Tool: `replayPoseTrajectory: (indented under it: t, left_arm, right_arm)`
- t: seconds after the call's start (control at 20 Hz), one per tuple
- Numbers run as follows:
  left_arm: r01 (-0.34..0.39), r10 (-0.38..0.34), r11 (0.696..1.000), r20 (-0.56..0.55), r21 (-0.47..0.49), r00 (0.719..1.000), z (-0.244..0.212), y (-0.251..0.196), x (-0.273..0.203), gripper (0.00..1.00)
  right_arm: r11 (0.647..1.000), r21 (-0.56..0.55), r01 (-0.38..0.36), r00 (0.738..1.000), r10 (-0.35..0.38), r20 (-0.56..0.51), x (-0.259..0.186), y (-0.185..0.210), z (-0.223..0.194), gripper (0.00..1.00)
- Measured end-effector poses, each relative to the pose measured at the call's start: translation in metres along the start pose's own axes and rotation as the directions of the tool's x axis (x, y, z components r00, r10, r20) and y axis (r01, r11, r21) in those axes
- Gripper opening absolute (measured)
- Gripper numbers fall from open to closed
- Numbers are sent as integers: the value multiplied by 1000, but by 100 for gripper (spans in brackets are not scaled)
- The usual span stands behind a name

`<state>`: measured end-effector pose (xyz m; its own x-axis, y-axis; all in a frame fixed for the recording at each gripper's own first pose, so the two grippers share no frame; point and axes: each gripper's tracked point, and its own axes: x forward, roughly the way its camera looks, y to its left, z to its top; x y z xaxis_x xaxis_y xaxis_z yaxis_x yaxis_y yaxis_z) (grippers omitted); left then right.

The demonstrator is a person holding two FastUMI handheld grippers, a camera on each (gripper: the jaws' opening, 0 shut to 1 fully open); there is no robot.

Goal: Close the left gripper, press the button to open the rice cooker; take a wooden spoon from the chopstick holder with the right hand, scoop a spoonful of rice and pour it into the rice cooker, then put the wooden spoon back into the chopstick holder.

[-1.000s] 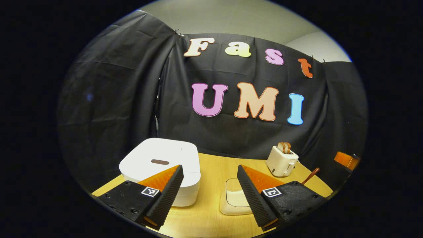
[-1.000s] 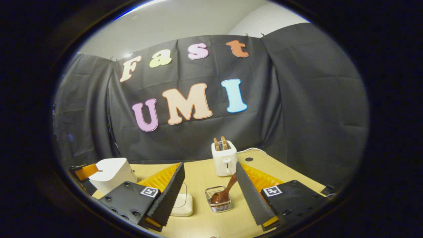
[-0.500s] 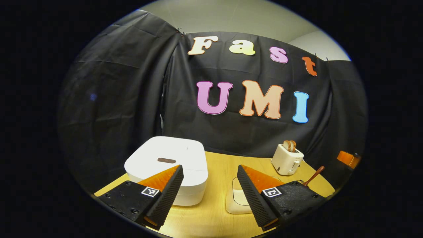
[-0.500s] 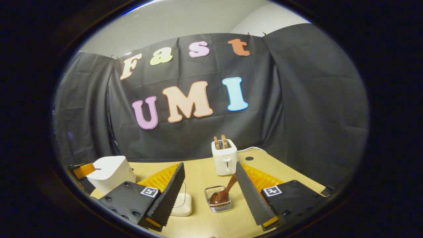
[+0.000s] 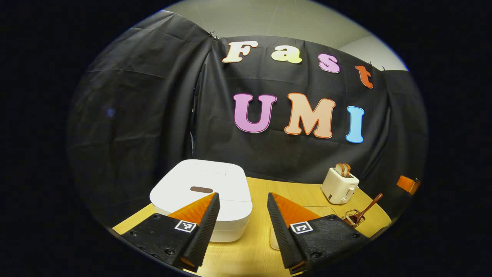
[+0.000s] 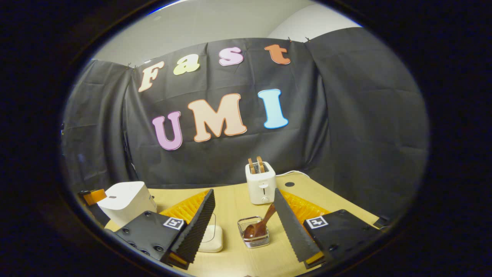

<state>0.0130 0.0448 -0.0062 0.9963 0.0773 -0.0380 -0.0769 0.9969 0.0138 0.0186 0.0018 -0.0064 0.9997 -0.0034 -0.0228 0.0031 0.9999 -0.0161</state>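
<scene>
Left gripper (image 5: 240, 225) hovers with fingers apart and empty, before the closed white rice cooker (image 5: 203, 192). Right gripper (image 6: 242, 227), fingers spread and empty, faces the wooden spoon (image 6: 261, 227) in its wire holder (image 6: 253, 241) on the surface (image 6: 234, 207).

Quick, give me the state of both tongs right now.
Left tongs: open, holding nothing, in front of the rice cooker.
Right tongs: open, holding nothing; the wooden spoon sits in its holder.

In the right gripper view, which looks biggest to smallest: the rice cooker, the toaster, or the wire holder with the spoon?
1. Rice cooker, largest.
2. Toaster, somewhat smaller, though it stands farther back, so this is unsure.
3. Wire holder, smallest, despite being nearest the camera.
</scene>
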Motion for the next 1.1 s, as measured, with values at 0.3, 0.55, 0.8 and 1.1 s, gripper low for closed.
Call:
replayPoseTrajectory:
  t: [0.3,0.55,0.8,1.1]
  left_arm:
    - [-6,6,1000,-19,19,1000,3,19,10,39]
    - [-39,39,999,-32,5,999,4,44,22,4]
    - [-43,43,999,-25,13,999,11,63,35,0]
    - [-22,24,999,-39,31,999,10,79,64,0]
  right_arm:
    - [1000,-5,11,1000,-11,2,0,-1,0,99]
    - [1000,-21,17,1000,-16,9,-1,0,2,99]
    - [999,-20,40,999,-39,11,-5,-4,2,99]
    - [997,-11,74,997,-74,7,-10,-11,-1,99]
